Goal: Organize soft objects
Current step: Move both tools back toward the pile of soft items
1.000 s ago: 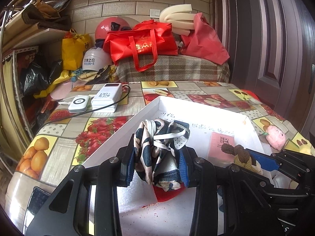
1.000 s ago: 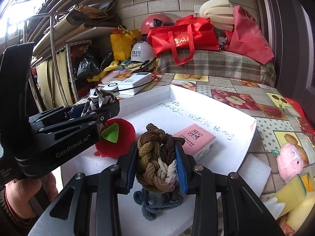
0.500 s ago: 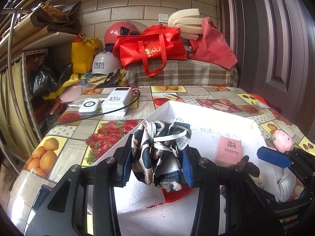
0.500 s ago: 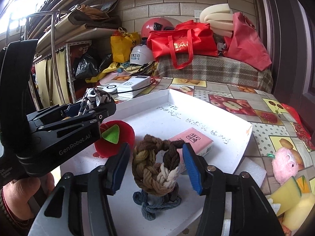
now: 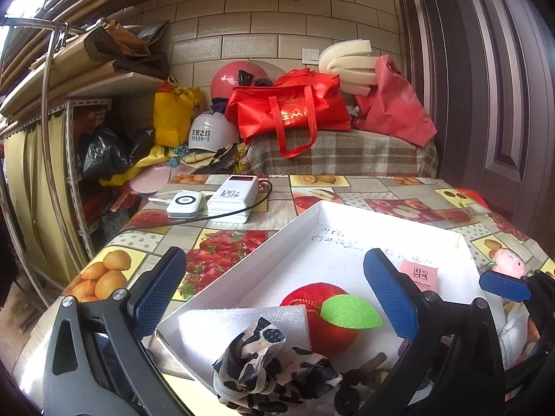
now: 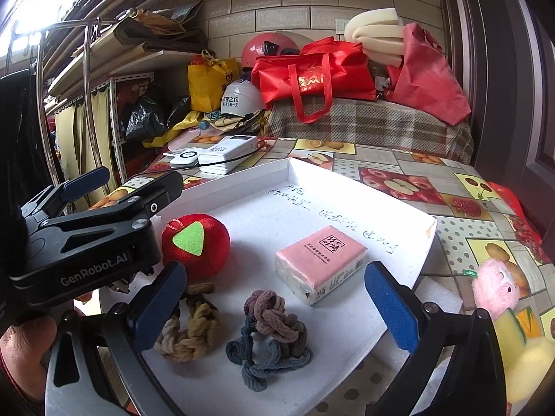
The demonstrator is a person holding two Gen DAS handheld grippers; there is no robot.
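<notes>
A white tray (image 5: 295,228) (image 6: 399,204) lies on the fruit-print table. In it are a red plush apple (image 5: 322,326) (image 6: 196,242), a pink tissue pack (image 6: 321,254) (image 5: 418,274), a braided rope knot (image 6: 274,336), and a black-and-white patterned cloth (image 5: 270,371) lying on a white foam sheet (image 5: 222,329). My left gripper (image 5: 274,294) is open and empty above the cloth. My right gripper (image 6: 274,308) is open and empty, its fingers either side of the rope knot.
Two white power banks (image 5: 232,196) with a cable lie on the table beyond the tray. A pink plush toy (image 6: 494,287) and yellow foam pieces (image 6: 523,357) lie right of the tray. Bags, helmets and shelves crowd the back and left.
Both grippers opened wide. The left one let go of the patterned cloth, which now lies on the foam sheet. The right one let go of the rope knot, which now lies in the tray.
</notes>
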